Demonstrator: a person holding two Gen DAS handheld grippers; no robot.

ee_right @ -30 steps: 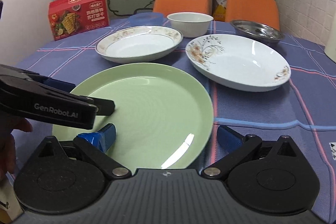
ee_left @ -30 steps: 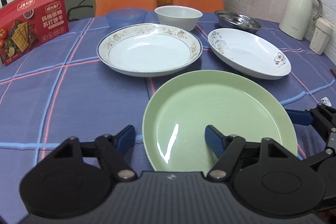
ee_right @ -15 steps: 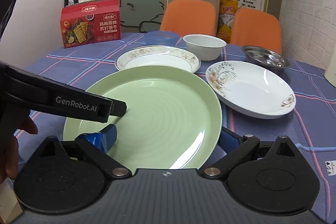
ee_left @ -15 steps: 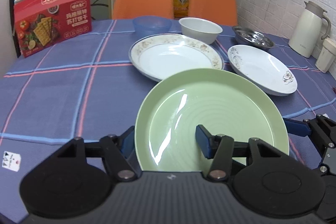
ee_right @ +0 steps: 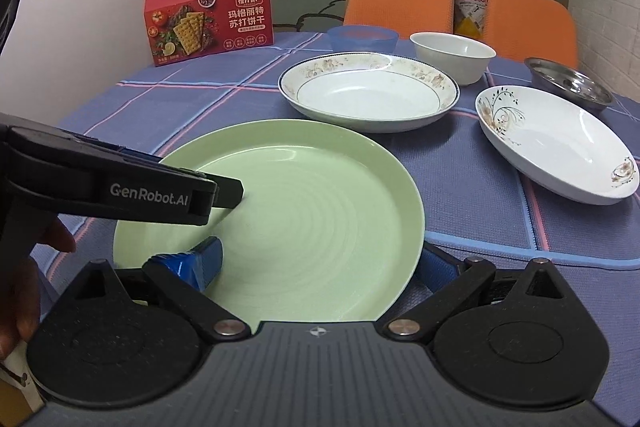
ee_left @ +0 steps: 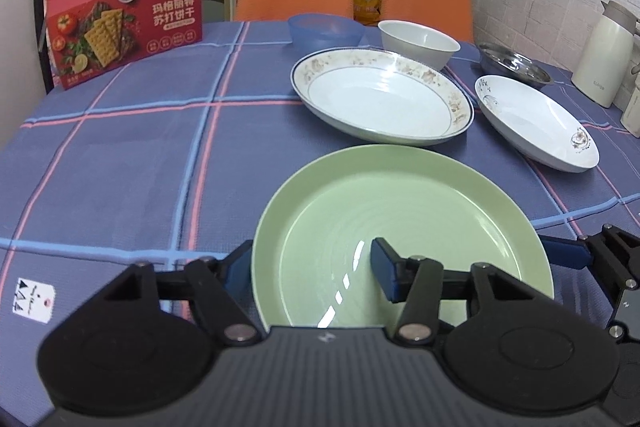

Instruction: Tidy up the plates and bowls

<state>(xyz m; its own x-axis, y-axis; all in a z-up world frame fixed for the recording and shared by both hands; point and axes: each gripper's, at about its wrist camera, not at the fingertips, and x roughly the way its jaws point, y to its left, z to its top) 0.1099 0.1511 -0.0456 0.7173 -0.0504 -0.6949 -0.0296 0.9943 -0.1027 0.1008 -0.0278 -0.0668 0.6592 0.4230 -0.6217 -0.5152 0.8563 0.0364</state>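
- Grippers come first, one at each side of the green plate (ee_left: 404, 227): the left gripper (ee_left: 308, 267) straddles the plate's near-left rim, one finger outside the edge and one over the plate's inner face, and its jaws are opening, so the pads do not look pressed on the rim.
- Opposite it, the right gripper (ee_right: 316, 263) straddles the near-right rim the same way, its jaws also opening and standing wide; I cannot tell whether the inner pad touches the plate.
- With a gripper on each side, the plate seems carried or steadied between the two, probably because it is broad and shallow and would tip from one edge.
- Beyond it on the checked bench (ee_left: 120, 155) sit a gold-rimmed white plate (ee_left: 380, 99) and, to its right, a white plate with flower sprigs (ee_left: 536, 123), both lying flat and apart from each other.
- Likely stacking spots, these two suggest the green plate is headed onto or under them.
- Farther back stand a blue bowl (ee_left: 326, 31), a white bowl (ee_left: 418, 41) and a steel bowl (ee_left: 514, 67) in a loose row, still unstacked.
- A red cracker box (ee_left: 124, 31) stands upright at the far left.
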